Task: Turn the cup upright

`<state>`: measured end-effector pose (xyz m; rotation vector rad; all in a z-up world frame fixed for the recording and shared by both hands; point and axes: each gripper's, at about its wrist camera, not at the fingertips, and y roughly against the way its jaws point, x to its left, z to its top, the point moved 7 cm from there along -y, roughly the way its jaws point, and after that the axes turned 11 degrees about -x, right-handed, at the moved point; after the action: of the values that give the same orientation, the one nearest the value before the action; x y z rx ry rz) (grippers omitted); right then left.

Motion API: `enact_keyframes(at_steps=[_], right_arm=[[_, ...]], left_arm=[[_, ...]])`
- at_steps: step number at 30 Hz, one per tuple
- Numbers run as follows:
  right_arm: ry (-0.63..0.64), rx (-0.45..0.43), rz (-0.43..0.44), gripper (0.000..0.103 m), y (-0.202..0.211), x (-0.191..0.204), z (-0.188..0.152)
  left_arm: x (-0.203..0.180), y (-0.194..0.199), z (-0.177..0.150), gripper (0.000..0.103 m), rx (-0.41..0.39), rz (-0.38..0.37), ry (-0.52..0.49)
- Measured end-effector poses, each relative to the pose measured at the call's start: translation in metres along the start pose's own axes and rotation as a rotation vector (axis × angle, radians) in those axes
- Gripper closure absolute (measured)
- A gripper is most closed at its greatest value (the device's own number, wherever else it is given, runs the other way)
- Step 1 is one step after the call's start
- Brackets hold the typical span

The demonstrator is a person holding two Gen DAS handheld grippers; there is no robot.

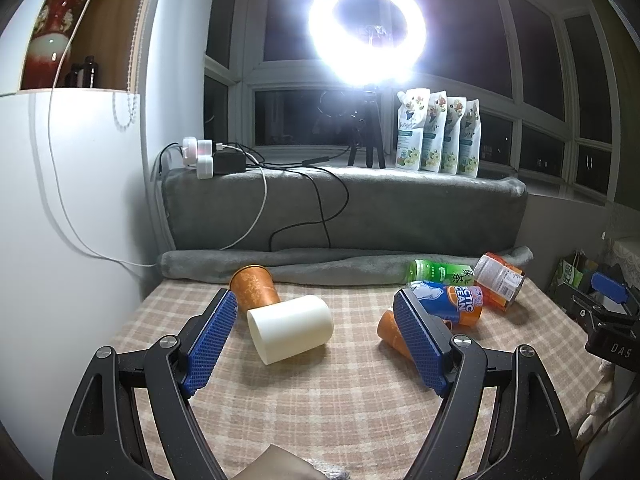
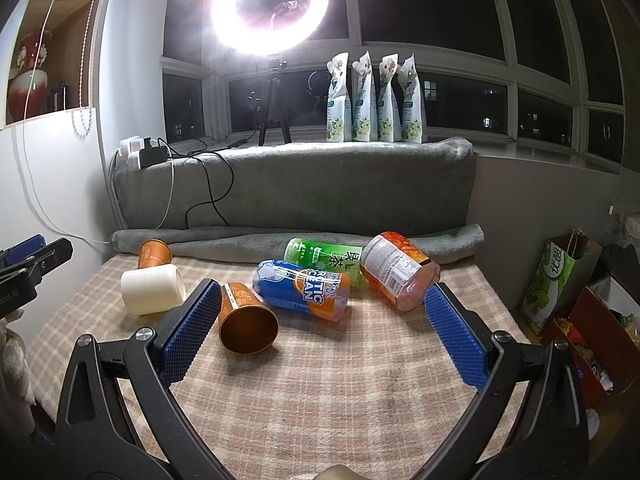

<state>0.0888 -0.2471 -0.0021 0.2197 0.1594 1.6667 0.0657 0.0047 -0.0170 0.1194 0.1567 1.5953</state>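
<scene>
A cream cup (image 1: 290, 328) lies on its side on the checked cloth (image 1: 320, 400), its mouth toward me; it also shows in the right wrist view (image 2: 152, 288). An orange cup (image 1: 254, 286) lies behind it, seen also in the right wrist view (image 2: 154, 254). A second orange cup (image 2: 246, 320) lies on its side, mouth toward me, partly hidden in the left wrist view (image 1: 390, 330). My left gripper (image 1: 316, 308) is open, hovering just short of the cream cup. My right gripper (image 2: 320, 296) is open, with the second orange cup by its left finger.
A blue can (image 2: 302, 294), a green bottle (image 2: 326, 258) and an orange-labelled jar (image 2: 396, 276) lie on the cloth. Grey rolled blanket (image 2: 280, 240) and cushion bound the back. Cables, a ring light (image 2: 272, 4) and pouches sit on the sill. Bags (image 2: 560, 280) stand at the right.
</scene>
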Motion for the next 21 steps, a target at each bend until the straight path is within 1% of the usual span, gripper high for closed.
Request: enact_keyframes(at_steps=[17, 21], right_arm=[[0.004, 0.004, 0.0, 0.0, -0.002, 0.0009, -0.0026], [0.009, 0.022, 0.031, 0.0, -0.0079, 0.0024, -0.0073]], left_arm=[[-0.0017, -0.0029, -0.0018, 0.022, 0.007, 0.003, -0.002], [-0.0006, -0.006, -0.0039, 0.022, 0.015, 0.003, -0.001]])
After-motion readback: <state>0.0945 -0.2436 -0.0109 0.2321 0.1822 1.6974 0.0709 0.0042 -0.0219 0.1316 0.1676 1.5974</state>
